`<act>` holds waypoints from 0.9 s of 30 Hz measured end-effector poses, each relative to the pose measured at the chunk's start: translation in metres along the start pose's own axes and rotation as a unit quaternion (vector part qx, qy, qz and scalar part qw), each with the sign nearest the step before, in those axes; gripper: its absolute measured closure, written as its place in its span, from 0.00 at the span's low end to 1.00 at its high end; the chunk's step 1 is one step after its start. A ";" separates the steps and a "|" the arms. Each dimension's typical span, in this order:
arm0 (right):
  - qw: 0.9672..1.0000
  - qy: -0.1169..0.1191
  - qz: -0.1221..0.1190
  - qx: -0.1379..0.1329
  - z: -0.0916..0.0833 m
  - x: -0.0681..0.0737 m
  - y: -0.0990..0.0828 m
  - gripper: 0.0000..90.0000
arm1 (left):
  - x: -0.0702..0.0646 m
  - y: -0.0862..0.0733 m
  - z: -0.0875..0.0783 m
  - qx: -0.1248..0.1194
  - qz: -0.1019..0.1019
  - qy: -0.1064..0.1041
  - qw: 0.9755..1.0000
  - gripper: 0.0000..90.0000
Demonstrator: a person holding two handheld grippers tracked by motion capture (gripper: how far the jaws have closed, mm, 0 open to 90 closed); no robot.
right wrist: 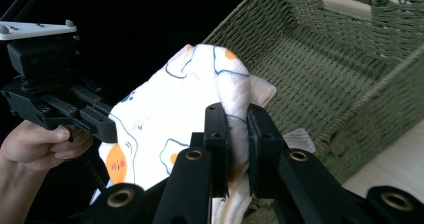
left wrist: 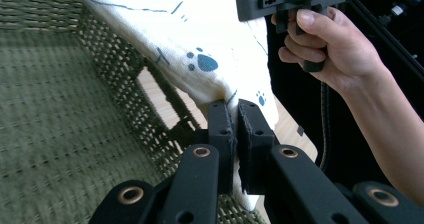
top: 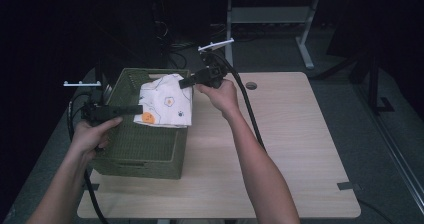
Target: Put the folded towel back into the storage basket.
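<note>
1. Left gripper point(top: 131, 109), held in the person's left hand point(top: 92, 132), reaches in from the left side of the green woven basket point(top: 142, 144); in the left gripper view its jaws are closed tight on an edge of the white printed cloth point(left wrist: 200, 44), the fabric pinched between the pads.
2. Right gripper point(top: 186, 80), held in the right hand point(top: 220, 95), comes in over the basket's far right corner; in the right gripper view its jaws are likewise clamped on a bunched fold of the cloth point(right wrist: 165, 124).
3. Between the two grippers the cloth point(top: 166, 100) hangs spread above the right half of the basket, its lower edge draped at or over the right rim. Whether it rests on the rim or just clears it is hard to judge from the high view.
4. Its print shows blue paw marks, thin blue outlines and orange-centred shapes.
5. The basket stands on the left part of the light wooden counter point(top: 290, 149), its left side close to the counter's left edge. A handle slot shows in its far wall, and its woven floor point(left wrist: 60, 124) shows bare in the left gripper view.
6. A black cable point(top: 248, 109) trails from the right gripper along the right forearm toward the near edge of the counter.
7. A small round grommet point(top: 251, 85) sits in the counter near its far edge, well apart from the basket.
</note>
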State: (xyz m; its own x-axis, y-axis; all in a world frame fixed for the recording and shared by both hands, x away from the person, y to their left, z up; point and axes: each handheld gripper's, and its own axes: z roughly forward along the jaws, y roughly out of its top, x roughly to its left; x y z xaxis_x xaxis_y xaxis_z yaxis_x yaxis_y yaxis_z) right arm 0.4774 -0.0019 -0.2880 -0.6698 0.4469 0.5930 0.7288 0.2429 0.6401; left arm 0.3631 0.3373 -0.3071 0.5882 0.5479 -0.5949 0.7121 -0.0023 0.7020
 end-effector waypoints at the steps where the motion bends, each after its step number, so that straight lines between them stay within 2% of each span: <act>1: 1.000 0.000 0.000 0.000 0.000 0.000 0.000 0.90 | 0.000 0.000 0.000 0.000 0.000 0.000 1.000 0.96; 10: 1.000 0.003 0.001 0.011 0.020 0.003 0.002 0.90 | 0.012 -0.008 -0.012 -0.007 -0.013 0.006 1.000 0.96; 14: 1.000 0.006 -0.003 0.014 0.029 0.004 0.003 0.90 | 0.019 -0.012 -0.020 -0.009 -0.019 0.017 1.000 0.96; 27: 1.000 0.012 0.005 0.021 0.051 0.002 0.001 0.90 | 0.033 -0.019 -0.027 -0.008 -0.034 0.034 0.999 0.96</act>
State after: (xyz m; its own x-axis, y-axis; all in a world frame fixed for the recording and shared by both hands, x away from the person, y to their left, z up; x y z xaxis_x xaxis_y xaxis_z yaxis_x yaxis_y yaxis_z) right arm 0.4842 0.0434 -0.3112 -0.6658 0.4285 0.6108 0.7401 0.2752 0.6136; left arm 0.3582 0.3782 -0.3291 0.5107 0.6022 -0.6136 0.7429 0.0501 0.6675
